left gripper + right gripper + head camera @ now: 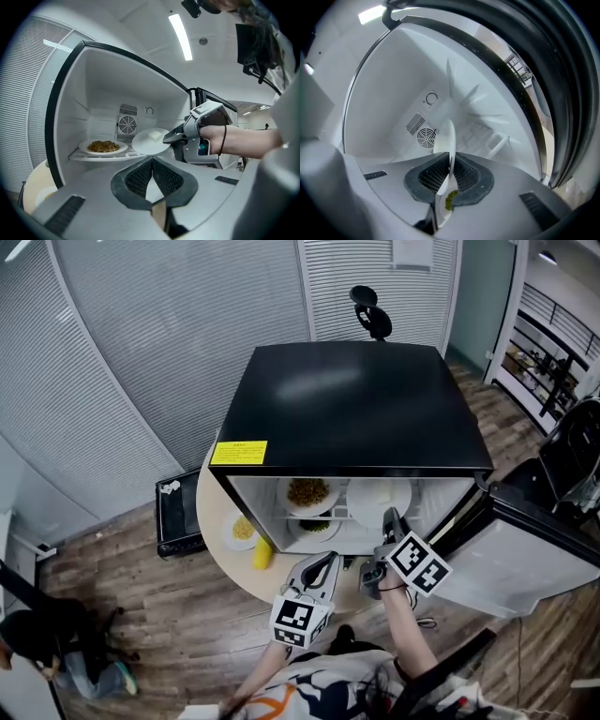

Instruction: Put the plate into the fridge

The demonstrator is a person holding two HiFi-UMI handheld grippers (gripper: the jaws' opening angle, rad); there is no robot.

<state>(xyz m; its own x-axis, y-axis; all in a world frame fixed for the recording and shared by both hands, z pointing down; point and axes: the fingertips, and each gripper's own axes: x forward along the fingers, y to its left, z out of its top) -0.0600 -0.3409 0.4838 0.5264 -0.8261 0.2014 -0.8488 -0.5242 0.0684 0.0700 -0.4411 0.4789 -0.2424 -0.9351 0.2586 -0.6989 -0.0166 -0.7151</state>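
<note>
White plate (151, 141), pinched at its rim by the right gripper (169, 137), jaws clamped on it. Plate hangs just inside the fridge (356, 409) mouth, over the upper shelf (89, 156), at 3 o'clock of a noodle dish (103, 146); can't tell if it touches the shelf. Left gripper (152, 165) closed on nothing, at 6 o'clock of the opening.

Judgement: keep it level, ease toward the fan grille (126, 125) at 12, stay clear of the noodles, seat flat before letting go. Green morsel (450, 200) by the pads; a tilt may spill it.
</note>
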